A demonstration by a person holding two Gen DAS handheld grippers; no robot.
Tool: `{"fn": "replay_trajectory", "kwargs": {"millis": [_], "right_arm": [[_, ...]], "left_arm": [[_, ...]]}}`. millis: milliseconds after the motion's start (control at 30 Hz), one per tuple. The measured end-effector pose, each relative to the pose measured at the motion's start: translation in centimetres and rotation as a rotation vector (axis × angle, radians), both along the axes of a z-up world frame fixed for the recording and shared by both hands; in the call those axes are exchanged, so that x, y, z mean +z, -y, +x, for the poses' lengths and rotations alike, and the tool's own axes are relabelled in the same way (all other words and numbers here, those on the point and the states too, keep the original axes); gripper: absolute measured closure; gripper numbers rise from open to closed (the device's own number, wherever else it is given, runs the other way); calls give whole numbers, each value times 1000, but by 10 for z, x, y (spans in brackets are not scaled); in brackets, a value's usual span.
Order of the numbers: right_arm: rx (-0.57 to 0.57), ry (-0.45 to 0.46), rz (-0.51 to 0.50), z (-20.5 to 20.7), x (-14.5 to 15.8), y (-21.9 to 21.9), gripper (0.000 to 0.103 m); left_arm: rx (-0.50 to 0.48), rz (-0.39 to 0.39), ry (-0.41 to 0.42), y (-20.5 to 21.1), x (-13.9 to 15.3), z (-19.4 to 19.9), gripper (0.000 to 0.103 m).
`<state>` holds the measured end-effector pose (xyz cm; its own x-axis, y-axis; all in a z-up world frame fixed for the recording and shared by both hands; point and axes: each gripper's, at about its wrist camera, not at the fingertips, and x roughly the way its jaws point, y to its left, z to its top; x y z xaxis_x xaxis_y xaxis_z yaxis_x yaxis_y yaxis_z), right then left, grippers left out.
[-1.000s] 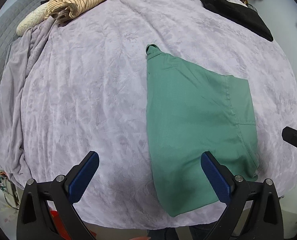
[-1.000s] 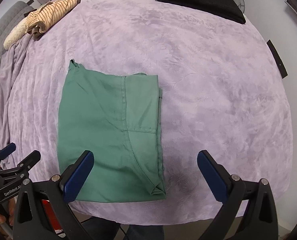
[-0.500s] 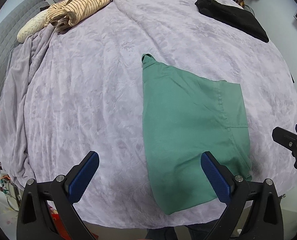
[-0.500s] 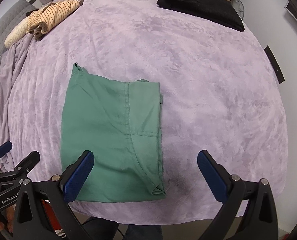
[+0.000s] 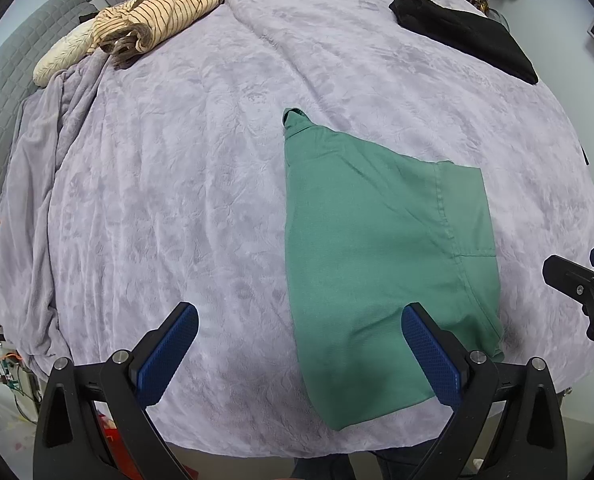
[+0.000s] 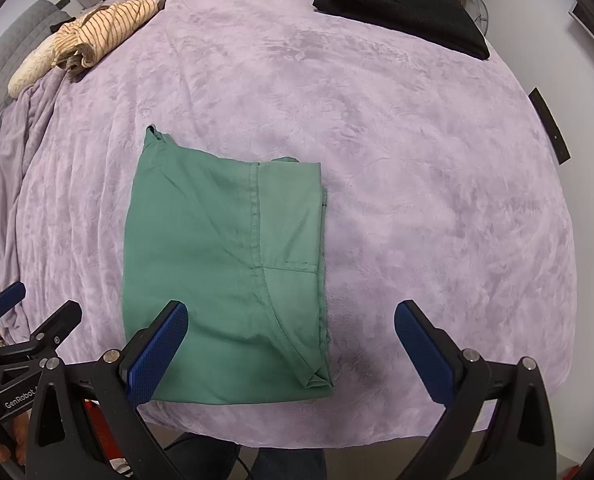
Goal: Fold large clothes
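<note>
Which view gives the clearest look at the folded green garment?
The right wrist view: the green garment sits near centre, all four edges and its seams visible, only the near left corner hidden by a finger. In the left wrist view the green garment lies off to the right, skewed, its near edge partly behind a finger.

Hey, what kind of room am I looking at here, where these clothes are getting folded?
Most likely a bedroom. A bed under a lilac plush blanket fills the view, with a quilted grey headboard at its far left. A folded green garment and black clothes lie on it.
</note>
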<state>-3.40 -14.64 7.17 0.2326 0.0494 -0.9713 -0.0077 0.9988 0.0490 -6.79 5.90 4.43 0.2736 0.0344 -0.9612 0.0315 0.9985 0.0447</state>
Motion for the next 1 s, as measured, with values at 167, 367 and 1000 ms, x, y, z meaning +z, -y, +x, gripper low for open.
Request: {"fn": "replay_trajectory", "kwargs": {"millis": [167, 367, 1000], "right_arm": [[-1, -1, 3, 0, 0, -1, 0], [-1, -4, 2, 0, 0, -1, 0], [-4, -13, 3, 1, -3, -1, 0]], "left_arm": [[-3, 1, 0, 0, 0, 1, 1], [0, 0, -1, 1, 0, 1, 1], [-5, 0, -3, 0, -1, 3, 1]]}}
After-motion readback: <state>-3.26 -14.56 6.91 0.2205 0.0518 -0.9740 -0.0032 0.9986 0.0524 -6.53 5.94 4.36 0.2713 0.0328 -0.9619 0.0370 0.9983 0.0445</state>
